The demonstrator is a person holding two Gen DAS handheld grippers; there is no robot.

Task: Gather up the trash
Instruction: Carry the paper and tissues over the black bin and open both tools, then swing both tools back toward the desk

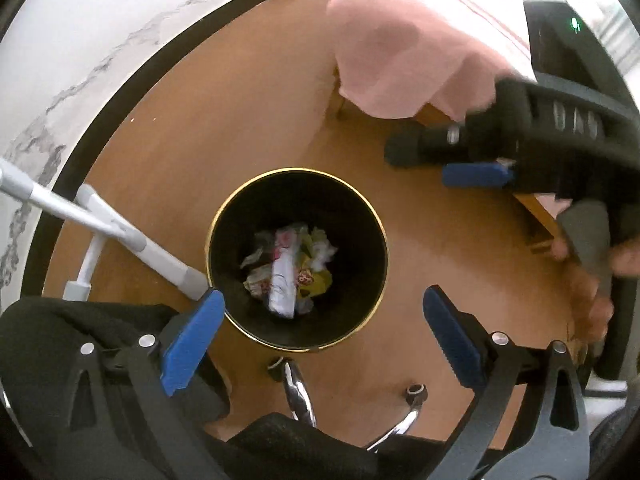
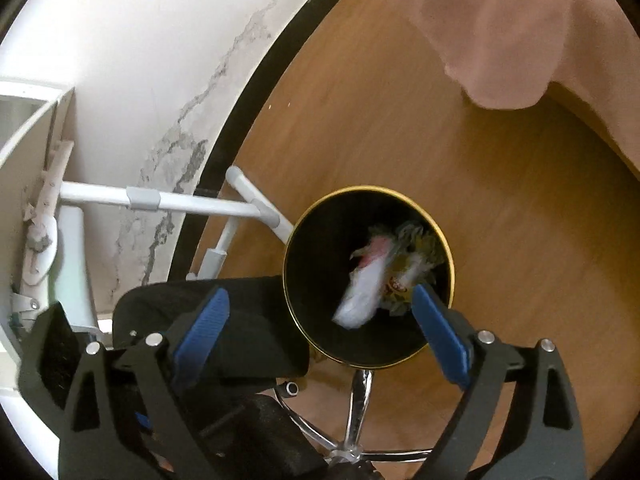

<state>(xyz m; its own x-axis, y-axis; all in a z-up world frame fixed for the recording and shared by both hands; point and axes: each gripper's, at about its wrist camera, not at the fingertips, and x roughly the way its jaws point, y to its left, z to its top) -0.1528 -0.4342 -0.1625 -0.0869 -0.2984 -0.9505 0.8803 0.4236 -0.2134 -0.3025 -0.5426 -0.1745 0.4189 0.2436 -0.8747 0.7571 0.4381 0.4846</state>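
Note:
A black bin with a gold rim [image 1: 296,169] stands on the wooden floor, holding crumpled wrappers and paper trash [image 1: 288,268]. My left gripper [image 1: 322,295] hangs above the bin's near side, open, with nothing between its blue pads. In the right wrist view the same bin [image 2: 368,189] lies below my right gripper [image 2: 320,292], which is also open and holds nothing. A white wrapper [image 2: 360,292] shows blurred inside the bin, over the other trash. The right gripper's blue pad [image 1: 476,174] also appears in the left wrist view, up and to the right of the bin.
A white tubular frame [image 1: 120,228] leans in from the left, touching the bin's side. A black chair seat [image 1: 60,328] and its chrome legs [image 1: 296,392] sit close below. Pink cloth [image 1: 400,40] drapes over wooden furniture behind. A white wall with black skirting [image 2: 248,100] curves along the left.

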